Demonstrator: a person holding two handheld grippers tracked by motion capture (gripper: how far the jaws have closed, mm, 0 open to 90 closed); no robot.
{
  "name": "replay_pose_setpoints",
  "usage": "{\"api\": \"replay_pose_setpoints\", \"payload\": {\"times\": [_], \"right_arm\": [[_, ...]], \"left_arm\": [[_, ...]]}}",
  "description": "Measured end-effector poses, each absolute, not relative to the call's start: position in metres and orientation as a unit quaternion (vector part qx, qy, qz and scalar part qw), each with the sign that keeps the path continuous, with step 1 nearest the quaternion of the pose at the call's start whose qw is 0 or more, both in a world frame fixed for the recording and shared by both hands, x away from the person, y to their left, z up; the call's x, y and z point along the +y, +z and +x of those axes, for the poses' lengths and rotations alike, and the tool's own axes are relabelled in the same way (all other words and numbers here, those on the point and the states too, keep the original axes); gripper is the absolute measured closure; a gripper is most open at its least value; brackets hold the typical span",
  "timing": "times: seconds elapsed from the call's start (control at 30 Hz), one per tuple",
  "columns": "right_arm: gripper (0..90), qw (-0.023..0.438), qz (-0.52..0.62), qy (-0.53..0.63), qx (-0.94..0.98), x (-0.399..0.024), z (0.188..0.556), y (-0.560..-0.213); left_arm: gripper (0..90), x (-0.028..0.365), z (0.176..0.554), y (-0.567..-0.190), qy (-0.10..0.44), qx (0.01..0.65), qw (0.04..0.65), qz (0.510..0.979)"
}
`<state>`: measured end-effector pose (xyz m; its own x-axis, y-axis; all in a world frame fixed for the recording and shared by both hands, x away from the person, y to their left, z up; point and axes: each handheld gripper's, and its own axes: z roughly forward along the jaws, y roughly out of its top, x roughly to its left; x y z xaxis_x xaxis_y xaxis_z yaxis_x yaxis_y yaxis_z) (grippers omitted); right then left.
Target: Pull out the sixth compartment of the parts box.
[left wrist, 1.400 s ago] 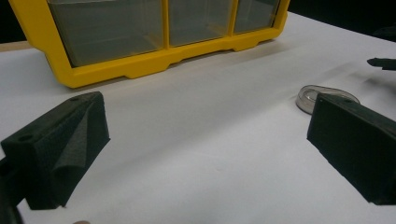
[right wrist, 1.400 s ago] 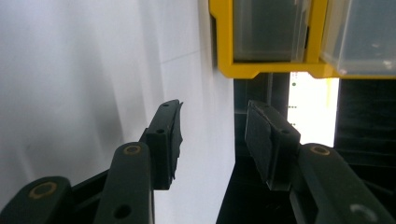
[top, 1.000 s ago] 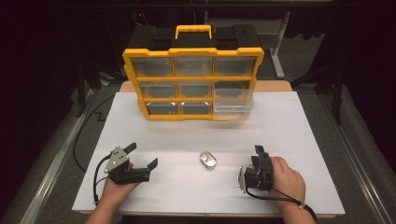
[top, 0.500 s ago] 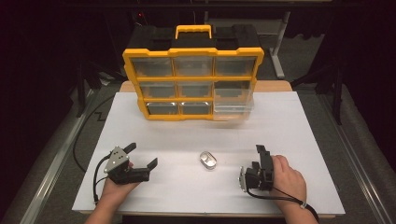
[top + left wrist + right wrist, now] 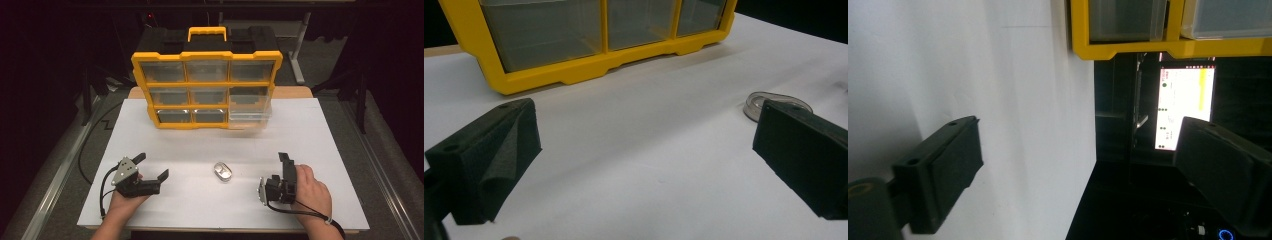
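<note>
Both grippers held low over the white table (image 5: 310, 130), fingers wide apart, nothing gripped.

Left gripper (image 5: 151, 166) is seen near the table's front left, right gripper (image 5: 284, 165) near the front right, turned on its side. A small clear oval case (image 5: 222, 171) lies flat on the table between them, touching neither; in the left gripper view it sits just behind the right-hand finger (image 5: 804, 152). A yellow drawer organizer (image 5: 206, 90) with clear drawers stands upright at the far edge, well apart from both grippers. One lower-right drawer (image 5: 250, 112) is seen pulled out.
</note>
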<state>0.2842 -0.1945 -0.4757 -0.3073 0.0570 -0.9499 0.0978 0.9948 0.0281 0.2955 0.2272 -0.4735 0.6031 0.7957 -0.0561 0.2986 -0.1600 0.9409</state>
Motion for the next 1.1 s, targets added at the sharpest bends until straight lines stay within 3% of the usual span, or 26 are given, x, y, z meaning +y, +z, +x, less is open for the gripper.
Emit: {"api": "replay_pose_setpoints", "payload": {"times": [0.1, 0.4, 1.1], "right_arm": [[0.2, 0.589, 0.048, -0.017, 0.807, -0.195, 0.285, -0.475], [0.1, 0.592, 0.048, -0.005, 0.804, -0.192, 0.282, -0.474], [0.3, 0.523, 0.187, 0.121, 0.823, -0.204, 0.284, -0.470]], "left_arm": [[0.2, 0.227, 0.295, -0.474, 0.236, 0.377, 0.526, 0.725], [0.2, 0.227, 0.296, -0.474, 0.232, 0.380, 0.529, 0.723], [0.2, 0.232, 0.297, -0.473, 0.235, 0.392, 0.524, 0.719]]}}
